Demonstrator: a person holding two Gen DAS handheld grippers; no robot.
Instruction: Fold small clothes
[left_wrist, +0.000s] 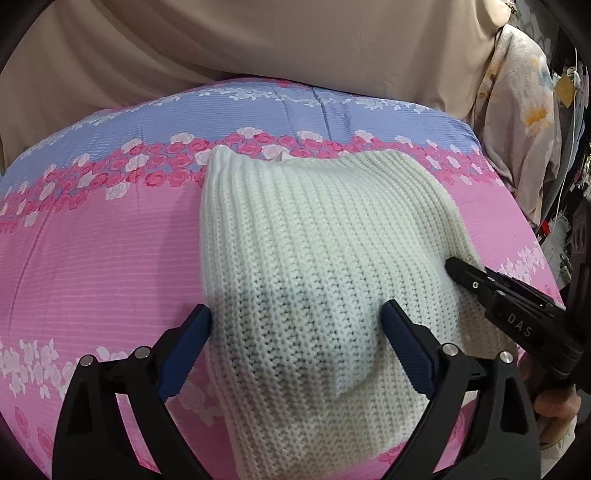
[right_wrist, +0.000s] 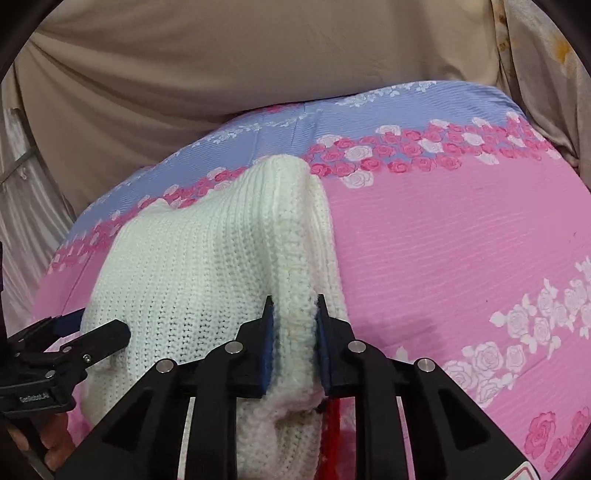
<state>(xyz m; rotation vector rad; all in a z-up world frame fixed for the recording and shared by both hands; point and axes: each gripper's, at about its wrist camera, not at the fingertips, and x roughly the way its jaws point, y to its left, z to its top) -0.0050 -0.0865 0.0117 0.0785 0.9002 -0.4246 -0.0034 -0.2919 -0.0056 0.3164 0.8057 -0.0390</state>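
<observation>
Left wrist view is showing the left gripper standing wide, its blue pads straddling the near part of a white knit garment without pinching it. That garment is lying on the pink and blue floral bedspread, its ribbed end pointing toward the beige sheet beyond. Right wrist view is showing the right gripper drawn narrow and clamping the thick seamed edge of the knit, which is rising in a ridge away from the fingers. Judgement: the right tool is holding the edge up so a layer can be carried over, while the left is poised to steady or take the near corner. Something red is showing beneath the right gripper; its nature cannot be told.
</observation>
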